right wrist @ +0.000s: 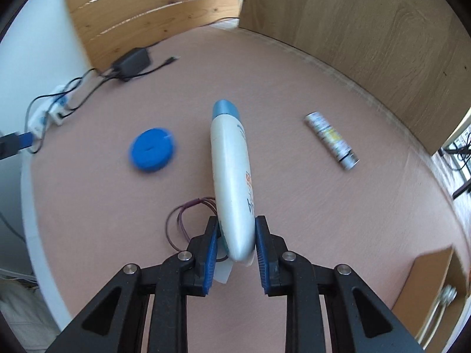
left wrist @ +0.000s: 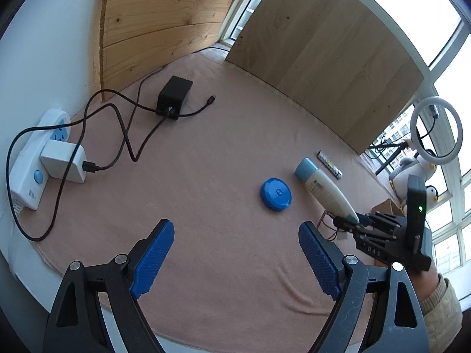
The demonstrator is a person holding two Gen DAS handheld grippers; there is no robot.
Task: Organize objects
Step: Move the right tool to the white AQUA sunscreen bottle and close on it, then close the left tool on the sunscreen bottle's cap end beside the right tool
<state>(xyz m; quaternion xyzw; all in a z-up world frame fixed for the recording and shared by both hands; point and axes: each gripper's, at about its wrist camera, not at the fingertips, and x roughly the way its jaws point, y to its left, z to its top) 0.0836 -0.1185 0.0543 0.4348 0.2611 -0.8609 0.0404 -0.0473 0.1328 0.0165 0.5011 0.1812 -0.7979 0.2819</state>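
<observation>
Now | my right hand-held gripper (right wrist: pixel 237 236) pinches the lotion tube (right wrist: pixel 231 176) tail, long axis pointing straight ahead | left hand-held gripper (left wrist: pixel 235 253) spread, empty.

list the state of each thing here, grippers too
white tube with light blue cap: capped, gripped at its crimped end
round blue case: closed, flat on cloth
small silver cylinder: lying on its side
left gripper: open, empty
right gripper: shut on the tube
</observation>
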